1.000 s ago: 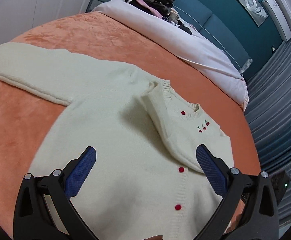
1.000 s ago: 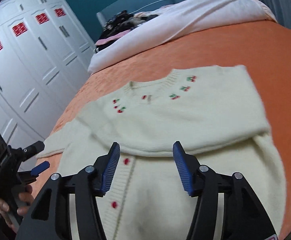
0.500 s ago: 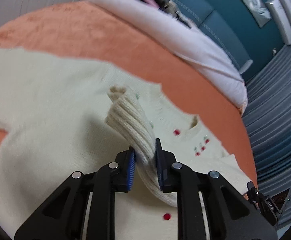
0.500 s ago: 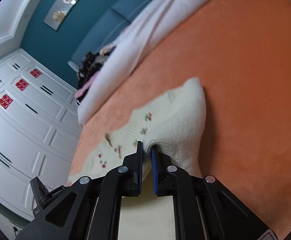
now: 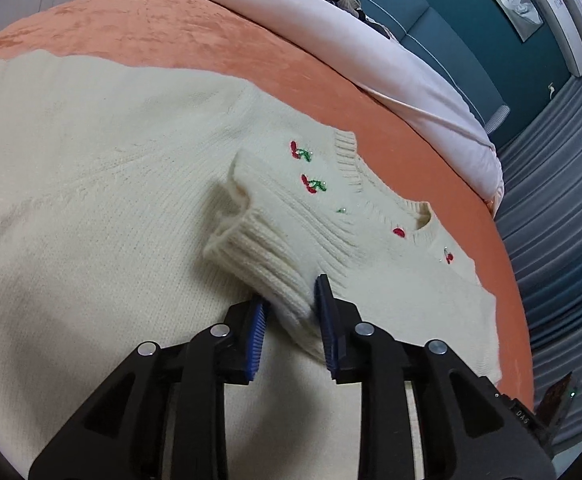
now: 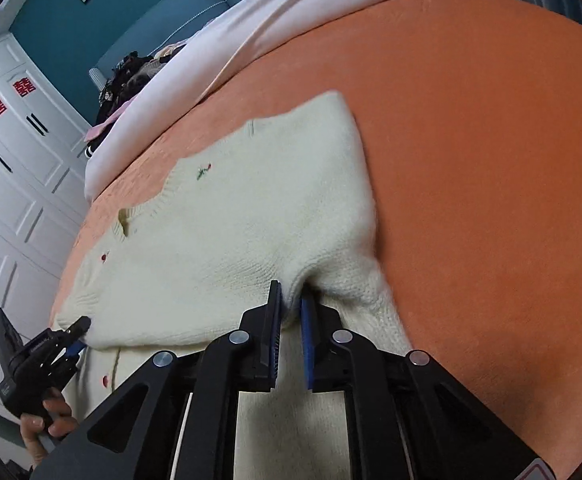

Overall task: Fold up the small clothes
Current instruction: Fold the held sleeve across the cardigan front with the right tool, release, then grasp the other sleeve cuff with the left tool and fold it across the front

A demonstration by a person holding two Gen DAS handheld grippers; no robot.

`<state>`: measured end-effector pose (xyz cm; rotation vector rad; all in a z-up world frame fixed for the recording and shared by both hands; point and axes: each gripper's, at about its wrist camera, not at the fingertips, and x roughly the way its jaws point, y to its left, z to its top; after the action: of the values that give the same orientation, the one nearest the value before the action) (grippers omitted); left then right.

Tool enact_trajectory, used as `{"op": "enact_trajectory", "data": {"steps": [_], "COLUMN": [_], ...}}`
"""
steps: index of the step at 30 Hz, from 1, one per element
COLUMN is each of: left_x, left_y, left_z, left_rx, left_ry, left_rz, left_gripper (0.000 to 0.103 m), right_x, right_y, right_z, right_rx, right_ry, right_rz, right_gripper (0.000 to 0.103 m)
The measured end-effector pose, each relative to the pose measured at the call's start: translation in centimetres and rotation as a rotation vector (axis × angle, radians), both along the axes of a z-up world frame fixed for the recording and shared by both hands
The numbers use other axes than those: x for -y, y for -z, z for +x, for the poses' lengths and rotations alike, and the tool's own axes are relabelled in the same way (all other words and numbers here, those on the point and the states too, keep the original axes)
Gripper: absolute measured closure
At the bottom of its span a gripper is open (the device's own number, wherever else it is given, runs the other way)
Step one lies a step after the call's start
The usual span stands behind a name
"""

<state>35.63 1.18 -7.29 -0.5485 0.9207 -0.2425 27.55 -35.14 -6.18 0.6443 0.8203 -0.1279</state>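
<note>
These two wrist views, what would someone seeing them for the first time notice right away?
A cream cardigan with red embroidered cherries lies spread on an orange bedspread. The left tool pinches a ribbed cuff folded across the chest, near the neckline, and the right tool pinches a bunched fold at the cardigan's right edge. Behind, dark clothes are heaped on a pale pink duvet.
</note>
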Motion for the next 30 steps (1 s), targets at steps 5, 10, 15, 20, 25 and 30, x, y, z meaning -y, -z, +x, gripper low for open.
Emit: {"op": "enact_trajectory", "data": {"steps": [5,10,15,20,25,30], "left_x": [-8.7,-24.4,-36.9,-37.4,-32.0,-16.2], "left_y": [-3.2,-3.4,-1.5,-1.8,-9.4,-18.0], "left_z": [-4.2,-6.5,-7.8,-4.8,-2.1,-2.4], "left_rx": [0.098,0.030,-0.056,-0.042,0.186,0.441], "left_ry": [-0.146,-0.493,-0.827,-0.788,-0.603,-0.205], "left_rz": [0.007,0.079,-0.018,0.020,0.085,0.022], "left_gripper": [0.033,0.028,0.029,0.073,0.091,0.091], "right_x": [-3.9,-10.8,-14.4,-15.4,-15.4,-15.2], "right_y": [-3.6,-2.4,-0.5,0.2,0.5,0.4], "right_z": [-5.8,-10.9,-13.4,-13.0,-13.1,-13.4], "right_rx": [0.042,-0.006,-0.028,-0.023,-0.005,0.014], "right_ry": [-0.065,-0.204,-0.233,-0.259,-0.274,-0.277], "right_rz": [-0.142,-0.222,-0.306,-0.310,-0.268,-0.242], "right_gripper": [0.085,0.074,0.049,0.038,0.032,0.029]}}
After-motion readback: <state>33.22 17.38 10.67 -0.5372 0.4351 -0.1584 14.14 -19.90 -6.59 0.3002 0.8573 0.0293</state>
